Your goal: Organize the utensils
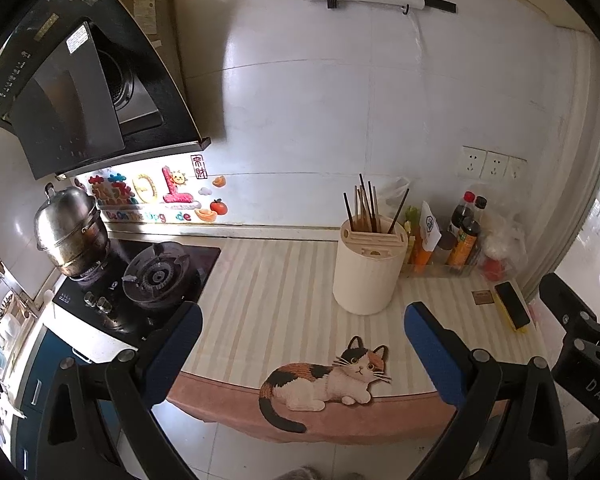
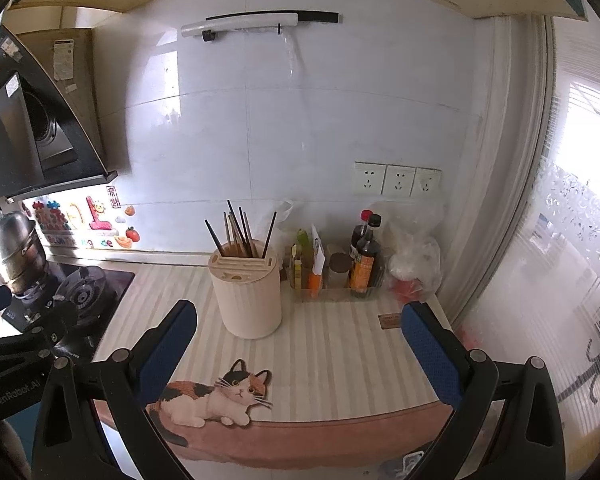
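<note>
A cream cylindrical utensil holder (image 1: 366, 270) (image 2: 247, 292) stands upright on the striped mat, with several dark and wooden chopsticks (image 1: 367, 208) (image 2: 240, 229) sticking out of its top slots. My left gripper (image 1: 303, 354) hovers open above the mat's front edge, nothing between its blue pads; the holder lies ahead and slightly right of it. My right gripper (image 2: 299, 354) is also open and empty, the holder just ahead and left of centre. Each gripper's black frame shows at the edge of the other's view.
The striped mat (image 1: 268, 288) (image 2: 340, 344) with a cat picture (image 1: 328, 380) (image 2: 216, 398) covers the counter. Sauce bottles (image 2: 366, 256) and packets fill a clear tray by the wall. A gas stove (image 1: 148, 280) with a steel pot (image 1: 70, 232) sits left. A yellow-black block (image 1: 512, 310) lies right.
</note>
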